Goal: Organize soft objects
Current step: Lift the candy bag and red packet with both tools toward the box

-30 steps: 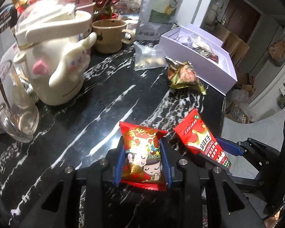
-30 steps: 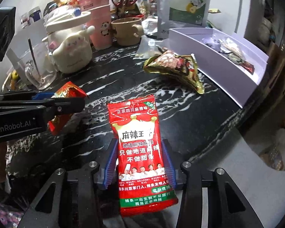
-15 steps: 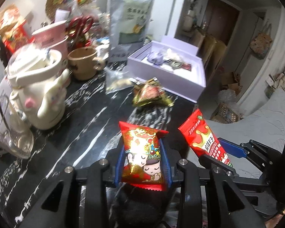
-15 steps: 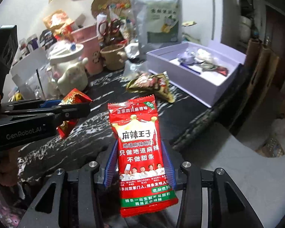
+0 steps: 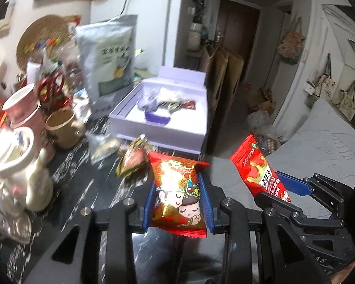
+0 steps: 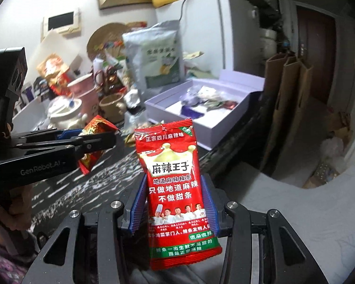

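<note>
Carrying two snack packets toward the lavender box (image 5: 158,139) on the black marble table (image 5: 87,189)

The box lies open with wrappers inside, so it seems the collecting place. The left gripper (image 5: 178,203) pinches the red-gold cartoon packet (image 5: 177,194) by its sides; the right gripper (image 6: 175,206) clamps the long red spicy-strip packet (image 6: 175,184), both clear of the table. Compared with a second ago, both hands are higher, and the box is nearer
</note>
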A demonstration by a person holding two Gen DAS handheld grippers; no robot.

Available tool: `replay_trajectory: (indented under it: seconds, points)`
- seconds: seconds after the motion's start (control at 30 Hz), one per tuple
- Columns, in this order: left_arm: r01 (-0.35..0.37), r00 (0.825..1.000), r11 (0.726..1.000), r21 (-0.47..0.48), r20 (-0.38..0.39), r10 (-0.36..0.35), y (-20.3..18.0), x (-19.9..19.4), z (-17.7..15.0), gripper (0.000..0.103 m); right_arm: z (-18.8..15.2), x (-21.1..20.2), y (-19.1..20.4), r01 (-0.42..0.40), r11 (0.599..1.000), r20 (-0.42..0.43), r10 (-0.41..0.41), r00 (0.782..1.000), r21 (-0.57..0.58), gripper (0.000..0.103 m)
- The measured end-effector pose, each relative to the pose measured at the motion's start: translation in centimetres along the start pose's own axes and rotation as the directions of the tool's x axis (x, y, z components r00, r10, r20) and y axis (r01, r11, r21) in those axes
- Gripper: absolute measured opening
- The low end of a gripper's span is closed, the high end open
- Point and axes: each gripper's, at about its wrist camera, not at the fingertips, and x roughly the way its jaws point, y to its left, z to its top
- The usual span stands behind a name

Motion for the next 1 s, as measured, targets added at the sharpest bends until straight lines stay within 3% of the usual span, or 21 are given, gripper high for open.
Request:
replay_trajectory:
  seconds: [0.4, 0.5, 1.0]
  points:
    - [0.061, 0.995, 0.997, 0.043, 0.077, -0.064, -1.8, 1.9, 4.9, 0.034, 3.8, -0.8, -3.6, 0.055, 0.998, 0.091, -0.058, 0.994, 0.039, 0.044]
    - [0.039, 0.996, 0.998, 0.039, 0.084, -0.042, -1.4, 2.8, 5.6, 0.034, 4.1, 0.1, -4.7, 0.043, 0.997, 0.087, -0.049, 0.995, 0.068, 0.044]
    - [0.085, 0.996, 0.993, -0.087, -0.025, -0.087, 1.3, 6.9, 3.3, 0.034, 2.8, 2.7, -7.4, 0.046, 0.989, 0.015, -0.049, 0.999, 0.142, 0.044]
